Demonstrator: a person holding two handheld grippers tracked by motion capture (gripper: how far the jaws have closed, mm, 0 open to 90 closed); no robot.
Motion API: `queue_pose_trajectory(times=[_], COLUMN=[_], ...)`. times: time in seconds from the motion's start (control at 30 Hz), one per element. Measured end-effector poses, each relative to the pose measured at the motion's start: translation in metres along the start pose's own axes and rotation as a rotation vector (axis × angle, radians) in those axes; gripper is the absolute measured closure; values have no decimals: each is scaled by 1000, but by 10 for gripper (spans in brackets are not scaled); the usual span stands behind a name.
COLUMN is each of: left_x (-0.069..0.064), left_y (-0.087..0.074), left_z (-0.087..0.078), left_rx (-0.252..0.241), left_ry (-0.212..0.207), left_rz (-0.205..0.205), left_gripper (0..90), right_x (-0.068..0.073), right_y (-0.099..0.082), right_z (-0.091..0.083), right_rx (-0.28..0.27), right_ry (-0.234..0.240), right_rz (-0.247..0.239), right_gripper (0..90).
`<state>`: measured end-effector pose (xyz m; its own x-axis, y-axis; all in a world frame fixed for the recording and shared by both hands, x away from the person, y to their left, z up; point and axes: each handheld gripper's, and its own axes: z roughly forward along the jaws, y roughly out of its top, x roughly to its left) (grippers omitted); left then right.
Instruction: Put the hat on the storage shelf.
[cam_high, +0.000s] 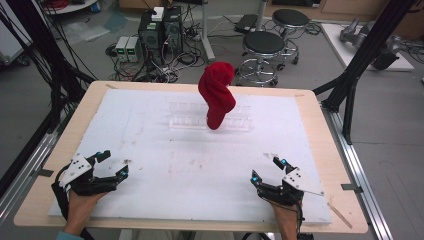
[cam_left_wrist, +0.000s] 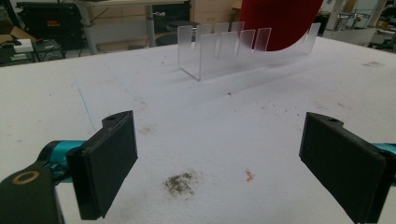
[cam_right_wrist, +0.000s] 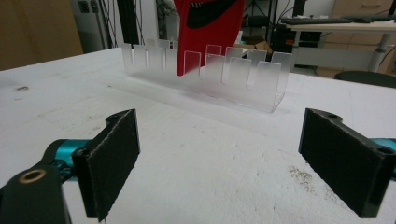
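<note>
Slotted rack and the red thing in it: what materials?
Slotted rack: clear acrylic by the look, glossy, with the background showing through its frosted-edged tabs. Red thing: soft fabric in the high view, matte and lumpy; flat and smooth in both gripper views, so uncertain.

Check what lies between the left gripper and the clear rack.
Bare white board with a dark smudge and a small red fleck near the jaws, in the left gripper view. The clear rack stands beyond.

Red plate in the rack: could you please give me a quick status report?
Left gripper and right gripper open, empty, near edge. Red plate upright in clear rack. Nothing between.
</note>
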<state>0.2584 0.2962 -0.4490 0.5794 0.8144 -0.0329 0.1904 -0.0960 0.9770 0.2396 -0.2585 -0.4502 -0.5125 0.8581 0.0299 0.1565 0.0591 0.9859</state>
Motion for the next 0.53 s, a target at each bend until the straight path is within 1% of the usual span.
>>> queue_pose_trajectory(times=[0.07, 0.17, 0.27, 0.33, 0.4, 0.43, 0.5, 0.53], left_x=[0, -1, -1, -1, -2, -2, -3, -3], left_y=[0, -1, -1, -1, -2, -2, -3, -4], left_z=[0, -1, -2, -3, -4, -4, -7, -8], left_rx=[-4, -15, -26, -33, -45, -51, -76, -93], left_ry=[2, 4, 4, 6, 8, 9, 8, 12], left_rz=[1, 3, -2, -6, -2, 0, 15, 14], left_gripper=[116, 116, 115, 115, 115, 115, 115, 115], right_x=[0, 1, 1, 0, -1, 0, -1, 0], right_y=[0, -1, -1, -1, -1, 0, 0, 0], right_z=[0, -1, -1, 0, 0, 0, 1, 1], right_rx=[2, -9, -9, -6, -2, 5, 8, 7], right_ry=[1, 0, -3, -5, -7, -4, -7, -8], right_rz=[-6, -15, -12, -1, 1, 10, 4, 2], right_gripper=[114, 114, 114, 114, 114, 114, 114, 114])
